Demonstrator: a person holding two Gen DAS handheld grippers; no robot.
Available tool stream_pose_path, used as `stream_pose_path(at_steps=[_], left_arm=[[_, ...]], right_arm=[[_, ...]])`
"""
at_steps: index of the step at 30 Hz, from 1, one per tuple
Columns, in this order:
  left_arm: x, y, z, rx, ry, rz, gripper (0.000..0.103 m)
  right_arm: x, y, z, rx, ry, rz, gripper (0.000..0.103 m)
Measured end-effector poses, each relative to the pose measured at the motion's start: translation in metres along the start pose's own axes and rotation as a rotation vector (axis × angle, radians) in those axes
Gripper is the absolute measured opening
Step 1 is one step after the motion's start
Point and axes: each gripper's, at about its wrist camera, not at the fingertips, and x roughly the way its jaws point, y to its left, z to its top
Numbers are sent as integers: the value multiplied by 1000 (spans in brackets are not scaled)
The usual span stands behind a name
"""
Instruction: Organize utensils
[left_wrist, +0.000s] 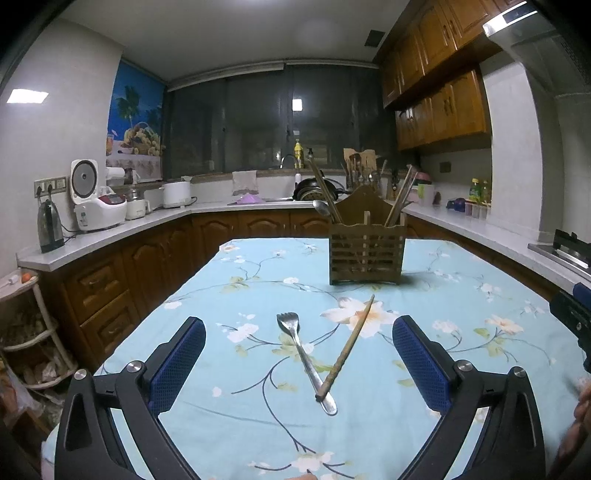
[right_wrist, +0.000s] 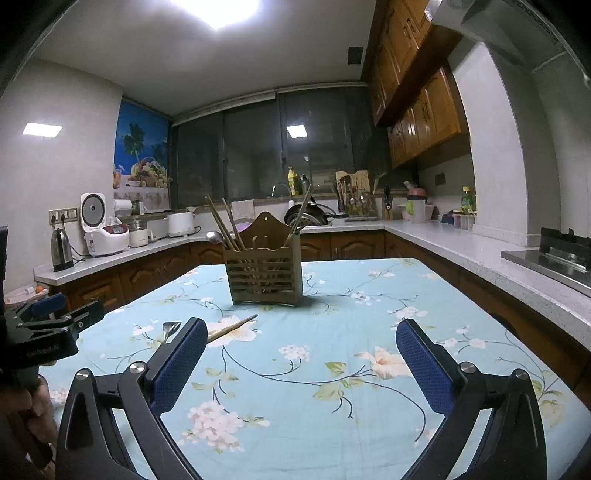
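Observation:
A metal fork (left_wrist: 303, 360) and a wooden chopstick (left_wrist: 349, 347) lie crossed on the floral tablecloth (left_wrist: 240, 295), between the blue pads of my left gripper (left_wrist: 298, 326), which is open and holds nothing. Behind them stands a slatted wooden utensil holder (left_wrist: 365, 254) with chopsticks and a spoon sticking out. In the right wrist view the holder (right_wrist: 264, 275) is ahead, the chopstick (right_wrist: 232, 328) and the fork's tines (right_wrist: 170, 328) show past the left finger. My right gripper (right_wrist: 302, 332) is open over bare cloth. The left gripper's body (right_wrist: 51, 325) shows at the left edge.
Kitchen counters wrap around the table (right_wrist: 369, 332): a kettle (left_wrist: 50, 225) and rice cooker (left_wrist: 98, 197) on the left, a sink with a wok (left_wrist: 317, 188) at the back, a stove (right_wrist: 554, 254) on the right. A person's hand (left_wrist: 578, 424) shows at the right edge.

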Motion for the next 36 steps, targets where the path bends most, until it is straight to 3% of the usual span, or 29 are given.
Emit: stream_pose_path(at_steps=[36], left_arm=[[-1,-4,-1,16,-5,-6,102]], right_arm=[[-2,3,2,4,3,5,103]])
